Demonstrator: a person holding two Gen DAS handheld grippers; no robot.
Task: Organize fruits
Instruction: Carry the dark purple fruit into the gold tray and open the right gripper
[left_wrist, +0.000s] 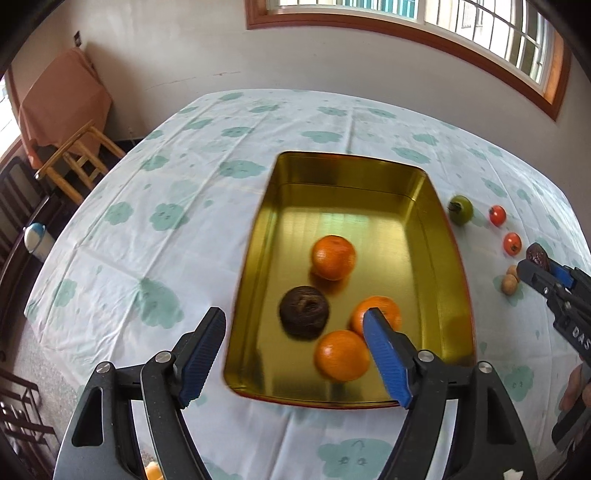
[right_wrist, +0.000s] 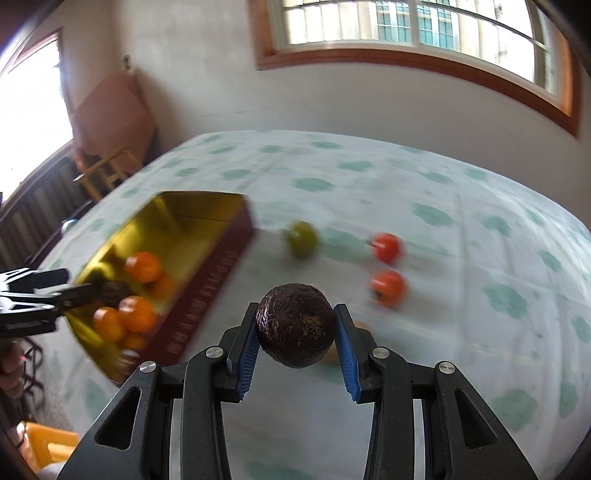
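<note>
On the table (left_wrist: 184, 184), which is covered with a white cloth with green cloud prints, stands a golden rectangular tin (left_wrist: 436, 229) with dark red outer walls. Inside the tin lie three oranges: one (left_wrist: 333, 257) near the middle, and two at the near end, a back one (left_wrist: 388, 312) and a front one (left_wrist: 341, 355), which touch each other. A dark brown wrinkled fruit (left_wrist: 304, 312) lies in the tin just beside them, on their left in the left wrist view.

Above the near end of the tin is the left gripper (left_wrist: 295, 325). Its jaws are wide apart and nothing is between them.

The right gripper (right_wrist: 295, 325) is to the right of the tin, raised over the cloth. Its blue pads are clamped on a second dark wrinkled fruit (right_wrist: 295, 325), one pad on each side.

On the cloth to the right of the tin there is a green tomato (left_wrist: 461, 209), close to the tin wall. Further right are two red tomatoes, a far one (left_wrist: 497, 215) and a near one (left_wrist: 512, 243). Two small tan round fruits (left_wrist: 509, 284) lie nearer, just beside each other.
</note>
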